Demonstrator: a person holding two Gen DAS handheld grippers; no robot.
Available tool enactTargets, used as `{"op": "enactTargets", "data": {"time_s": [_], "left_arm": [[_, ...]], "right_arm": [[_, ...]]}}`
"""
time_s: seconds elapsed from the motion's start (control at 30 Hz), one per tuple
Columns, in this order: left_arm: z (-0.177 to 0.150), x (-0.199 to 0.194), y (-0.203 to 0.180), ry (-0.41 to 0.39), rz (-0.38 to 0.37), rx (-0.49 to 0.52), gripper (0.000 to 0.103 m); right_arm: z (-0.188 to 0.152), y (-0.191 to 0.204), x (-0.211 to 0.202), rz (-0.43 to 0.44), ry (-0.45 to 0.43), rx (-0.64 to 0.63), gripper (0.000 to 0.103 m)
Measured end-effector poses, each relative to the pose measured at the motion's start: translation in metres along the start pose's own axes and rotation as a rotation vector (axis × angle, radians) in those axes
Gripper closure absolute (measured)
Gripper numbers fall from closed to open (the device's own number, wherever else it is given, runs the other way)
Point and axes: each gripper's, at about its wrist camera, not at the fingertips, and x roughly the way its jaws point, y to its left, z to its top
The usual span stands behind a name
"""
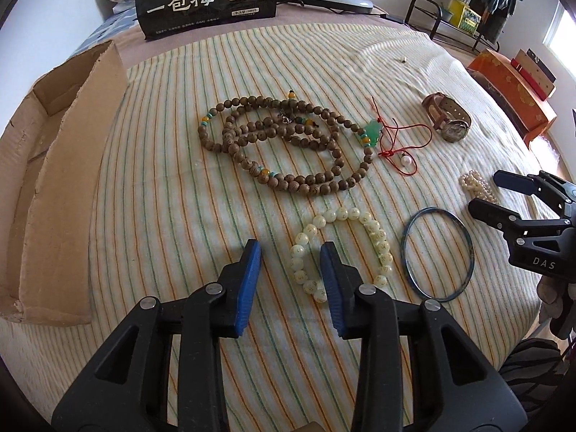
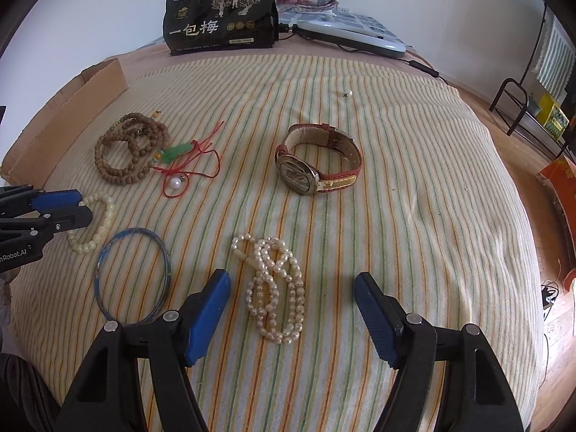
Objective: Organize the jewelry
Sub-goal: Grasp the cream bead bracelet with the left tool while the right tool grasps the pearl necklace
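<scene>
Blue-padded, our left hand-held gripper [image 1: 291, 259] is hovering apart over white beads [image 1: 342, 248] — our right hand-held gripper [image 2: 291, 288] is gaping over pearls [image 2: 275, 288].

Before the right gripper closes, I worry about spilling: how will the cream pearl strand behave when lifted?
The cream pearl strand lies in loose overlapping loops, so it will probably hang floppy and swing. Its rounded beads look smooth, so it may slip from the pads of the right gripper, which stands open.
</scene>
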Motion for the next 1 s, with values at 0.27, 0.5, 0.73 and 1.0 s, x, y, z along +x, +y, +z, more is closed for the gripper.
{"op": "enactTargets", "data": {"time_s": [0.27, 0.5, 0.73, 1.0], "left_arm": [[-0.001, -0.001, 0.003, -0.016, -0.003, -0.011, 0.094], [0.0, -0.003, -0.002, -0.022, 0.002, 0.002, 0.097], [0.001, -0.015, -0.005, -0.049, -0.006, 0.01, 0.098], [0.005, -0.041, -0.005, -0.102, -0.041, -0.007, 0.098]], "right_arm": [[-0.004, 0.002, 0.0, 0.018, -0.018, 0.002, 0.045], [-0.003, 0.007, -0.002, 0.051, -0.019, -0.014, 0.08], [-0.002, 0.003, -0.008, 0.092, -0.022, 0.018, 0.095], [0.001, 0.002, -0.031, 0.124, -0.068, 0.04, 0.096]]}}
